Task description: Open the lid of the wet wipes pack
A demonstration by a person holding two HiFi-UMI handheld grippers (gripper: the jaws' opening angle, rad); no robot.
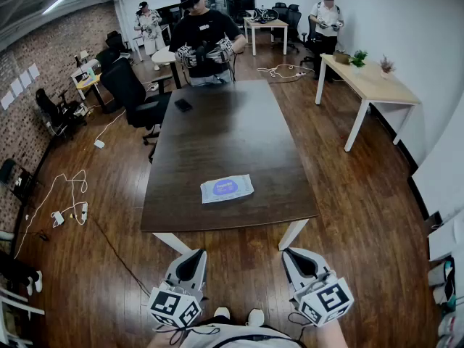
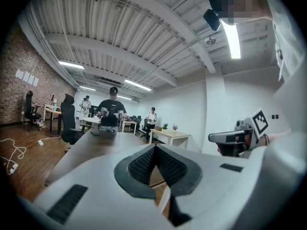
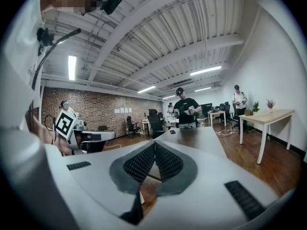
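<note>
The wet wipes pack (image 1: pixel 227 188) lies flat on the dark wooden desk (image 1: pixel 225 129), near its close edge. It is a pale, soft rectangular packet with a blue-purple oval label on top, slightly skewed, lid closed.

Pack: the flat white wet wipes pack (image 1: pixel 227 188) lies on the long dark wooden table (image 1: pixel 217 133), near my end.
Grippers: my left gripper (image 1: pixel 194 255) and right gripper (image 1: pixel 293 254) hang side by side before that end, off the table.
Far end: a small black flat object (image 1: pixel 183 105) lies there; a person in black (image 1: pixel 206 31) stands behind.
</note>
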